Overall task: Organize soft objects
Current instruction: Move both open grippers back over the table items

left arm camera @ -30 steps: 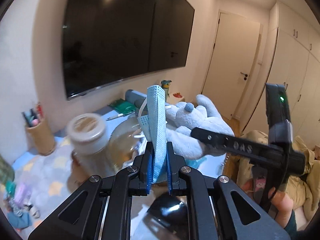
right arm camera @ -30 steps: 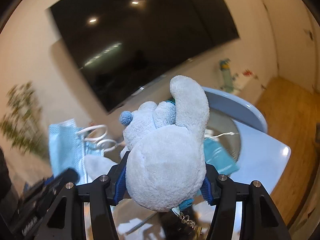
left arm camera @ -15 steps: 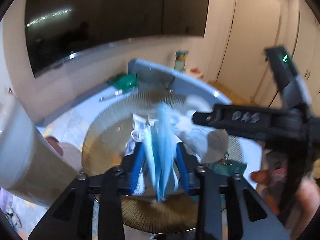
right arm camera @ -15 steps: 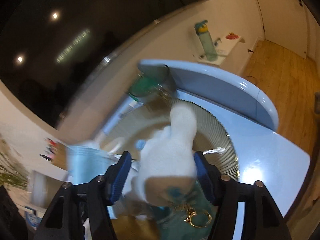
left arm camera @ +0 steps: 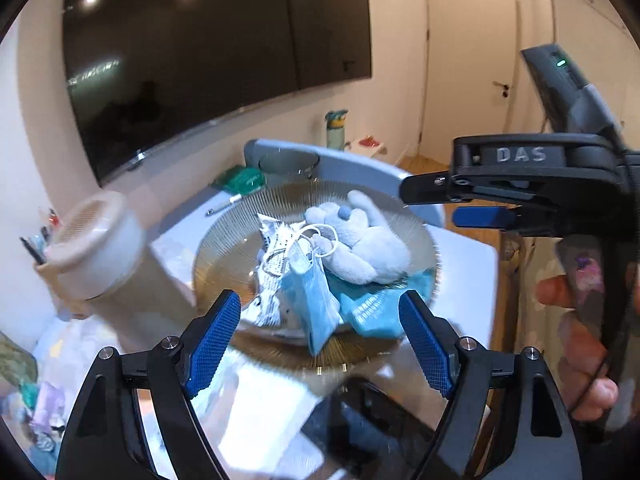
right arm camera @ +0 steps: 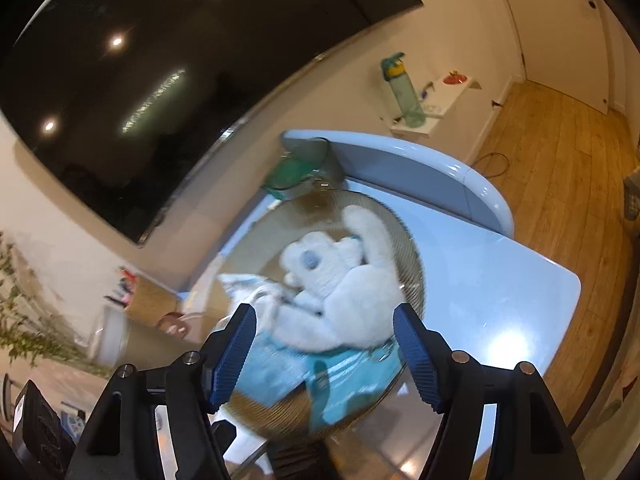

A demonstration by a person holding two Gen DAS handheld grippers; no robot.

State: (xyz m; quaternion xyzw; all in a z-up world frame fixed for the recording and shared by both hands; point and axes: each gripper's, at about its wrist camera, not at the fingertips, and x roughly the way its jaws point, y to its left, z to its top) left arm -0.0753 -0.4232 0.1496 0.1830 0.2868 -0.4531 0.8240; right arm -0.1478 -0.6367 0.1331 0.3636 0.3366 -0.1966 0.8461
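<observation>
Release comes first: both tongs, left (left arm camera: 320, 340) and right (right arm camera: 324, 350), are opening, empty; mask (left arm camera: 310, 300) at plush's (right arm camera: 344, 292) seven o'clock in bowl (left arm camera: 224, 236); they should lift straight, clear of ear loops.

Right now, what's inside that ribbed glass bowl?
In the bowl: a white plush toy, a blue face mask, a crinkled wrapper, a teal packet. Anything beneath them is hidden.
</observation>
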